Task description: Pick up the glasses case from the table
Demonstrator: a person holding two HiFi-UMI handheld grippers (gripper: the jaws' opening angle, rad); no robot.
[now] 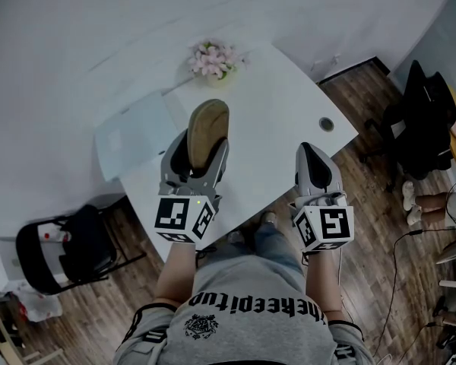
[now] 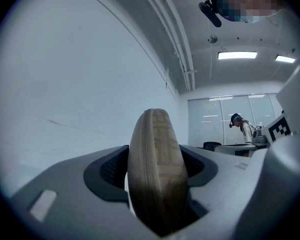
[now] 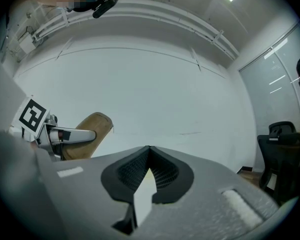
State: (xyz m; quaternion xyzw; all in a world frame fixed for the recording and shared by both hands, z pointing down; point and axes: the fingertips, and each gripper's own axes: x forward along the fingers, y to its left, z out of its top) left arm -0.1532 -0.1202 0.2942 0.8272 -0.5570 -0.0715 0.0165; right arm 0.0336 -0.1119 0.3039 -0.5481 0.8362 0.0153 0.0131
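The tan glasses case point(image 1: 207, 130) stands on end between the jaws of my left gripper point(image 1: 202, 147), lifted over the white table point(image 1: 289, 154). In the left gripper view the case point(image 2: 157, 169) fills the gap between both jaws, zip seam facing the camera, with the wall behind it. My left gripper is shut on it. My right gripper point(image 1: 311, 152) hovers over the table's near right part with its jaws closed tip to tip and nothing between them point(image 3: 148, 151). In the right gripper view the case point(image 3: 90, 129) shows at the left, held in the air.
A pot of pink flowers point(image 1: 215, 59) stands at the table's far edge. Pale sheets point(image 1: 137, 131) lie at its left end, and a round cable hole point(image 1: 327, 124) sits near the right corner. Dark chairs stand on the floor at left point(image 1: 68, 249) and right point(image 1: 422, 120).
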